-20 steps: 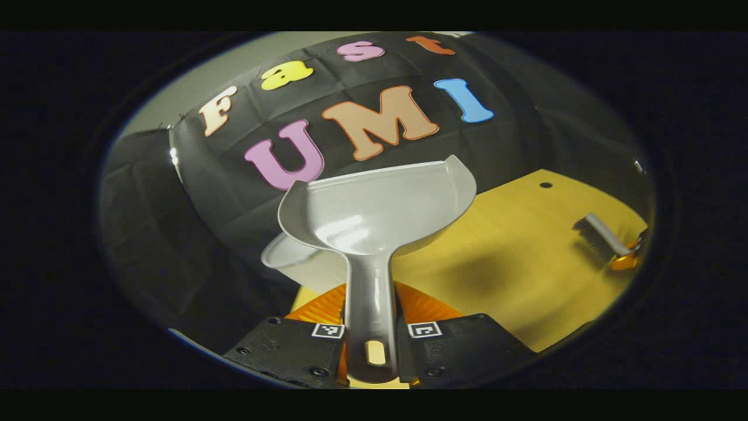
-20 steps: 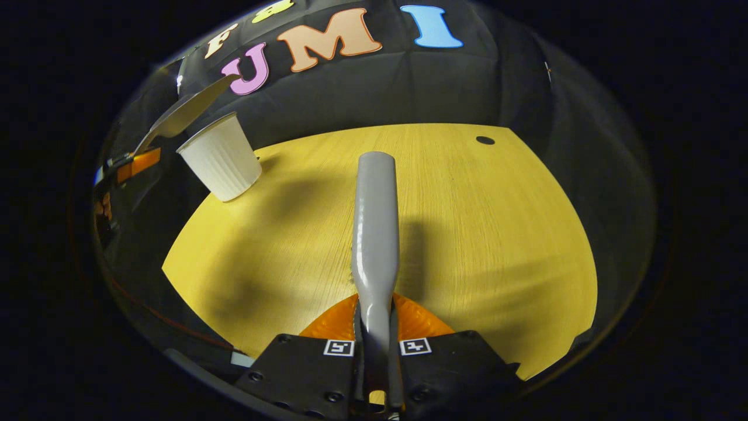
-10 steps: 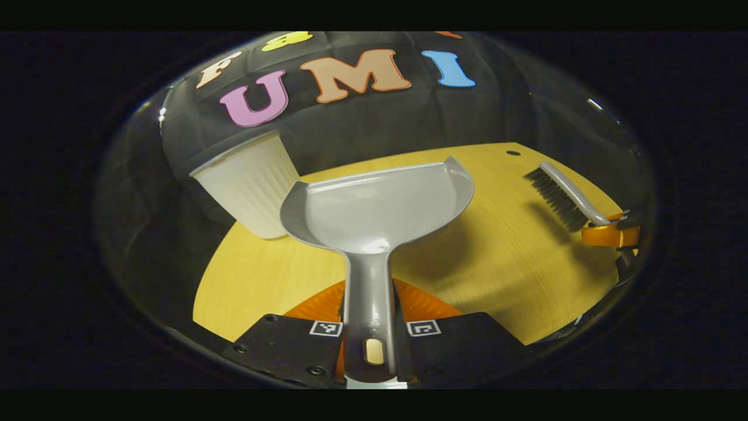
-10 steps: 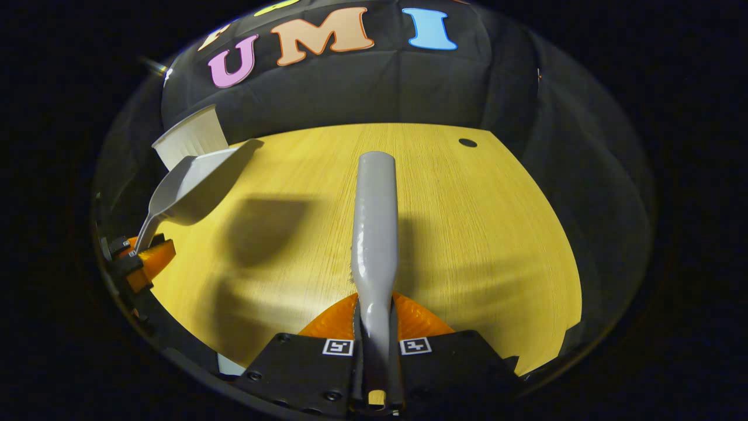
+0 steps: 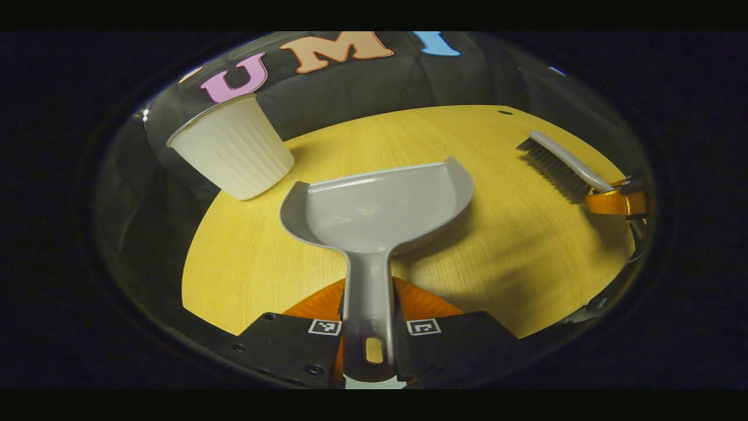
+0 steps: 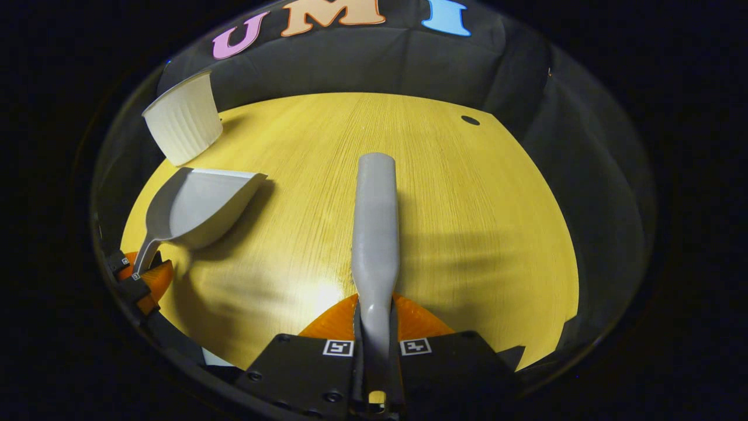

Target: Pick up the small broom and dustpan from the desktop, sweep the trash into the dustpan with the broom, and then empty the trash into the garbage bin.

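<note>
Broom (image 5: 560,165) bristles in left gripper view, back (image 6: 375,222) in right

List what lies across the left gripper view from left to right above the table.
White ribbed bin → grey dustpan → small broom → right gripper holding the broom.

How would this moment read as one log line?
left gripper: holds grey plastic dustpan | right gripper: holds grey broom | white ribbed bin upright
</note>
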